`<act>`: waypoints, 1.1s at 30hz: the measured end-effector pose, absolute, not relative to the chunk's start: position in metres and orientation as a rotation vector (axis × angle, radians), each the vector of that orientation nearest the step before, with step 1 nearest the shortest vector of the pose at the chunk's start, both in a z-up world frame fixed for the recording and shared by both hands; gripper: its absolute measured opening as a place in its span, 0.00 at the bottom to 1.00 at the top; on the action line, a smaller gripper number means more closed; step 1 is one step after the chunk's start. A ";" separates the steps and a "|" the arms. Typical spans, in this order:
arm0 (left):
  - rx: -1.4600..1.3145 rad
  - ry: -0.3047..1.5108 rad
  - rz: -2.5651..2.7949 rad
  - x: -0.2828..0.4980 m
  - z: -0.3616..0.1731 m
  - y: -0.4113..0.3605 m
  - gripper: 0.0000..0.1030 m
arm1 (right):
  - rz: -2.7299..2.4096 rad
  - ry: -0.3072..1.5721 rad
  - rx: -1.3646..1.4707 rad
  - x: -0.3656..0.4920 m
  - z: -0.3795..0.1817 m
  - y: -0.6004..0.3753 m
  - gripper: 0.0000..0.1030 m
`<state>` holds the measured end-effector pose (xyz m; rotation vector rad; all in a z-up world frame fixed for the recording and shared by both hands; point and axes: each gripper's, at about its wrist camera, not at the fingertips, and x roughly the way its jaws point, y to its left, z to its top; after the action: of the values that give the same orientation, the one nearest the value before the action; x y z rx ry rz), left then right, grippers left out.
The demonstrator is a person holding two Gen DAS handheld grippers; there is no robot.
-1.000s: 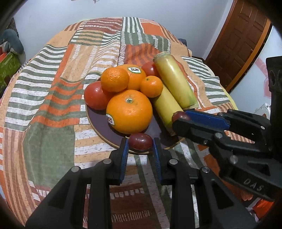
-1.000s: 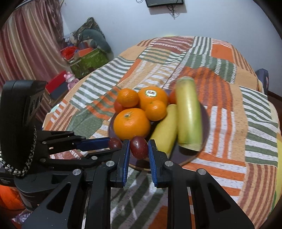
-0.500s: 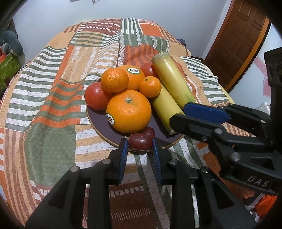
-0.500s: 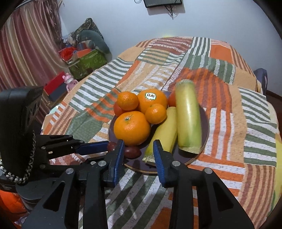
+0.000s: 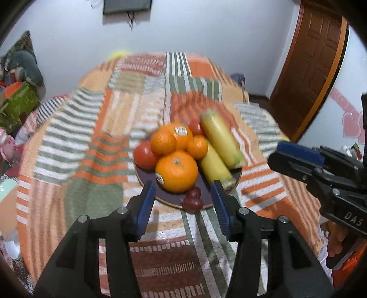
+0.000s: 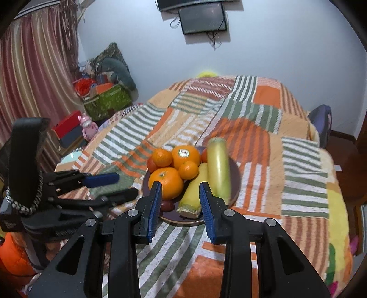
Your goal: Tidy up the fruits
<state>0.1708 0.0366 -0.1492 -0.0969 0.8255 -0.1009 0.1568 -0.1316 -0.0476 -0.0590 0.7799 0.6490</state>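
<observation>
A dark round plate (image 5: 146, 183) on the patchwork cloth holds several oranges, with the largest orange (image 5: 176, 170) in front, a red tomato (image 5: 143, 154), two long yellow-green corn ears (image 5: 221, 137) and two small dark red fruits (image 5: 192, 199) at its near rim. My left gripper (image 5: 182, 206) is open and empty, drawn back above the near rim. My right gripper (image 6: 180, 202) is open and empty, just short of the plate (image 6: 235, 181); the dark fruits (image 6: 166, 205) lie behind its left finger. Each gripper also shows in the other's view.
The plate sits mid-table on an orange, green and white striped cloth (image 6: 252, 119). Boxes and soft toys (image 6: 103, 96) stand by the curtain at far left. A wooden door (image 5: 314, 57) is at the right, and a screen (image 6: 201, 18) hangs on the wall.
Both grippers let go of their dark red fruits, which now lie on the plate's near rim. Both opened wide and pulled back and up from the plate.
</observation>
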 end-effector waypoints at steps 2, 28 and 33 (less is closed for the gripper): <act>-0.090 0.759 -0.083 0.159 -0.127 0.038 0.49 | 0.638 0.745 -0.052 0.150 -0.036 -0.137 0.30; -0.042 0.223 -0.017 0.015 0.024 0.010 0.81 | 0.518 0.279 -0.041 0.052 0.083 -0.157 0.63; -0.040 0.213 -0.006 0.008 0.023 0.008 0.91 | 0.489 0.246 -0.025 0.044 0.086 -0.161 0.79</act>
<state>0.0077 0.0083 0.0232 -0.0397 0.2128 -0.0058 0.0438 -0.1606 0.0856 -0.0248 0.2456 0.4889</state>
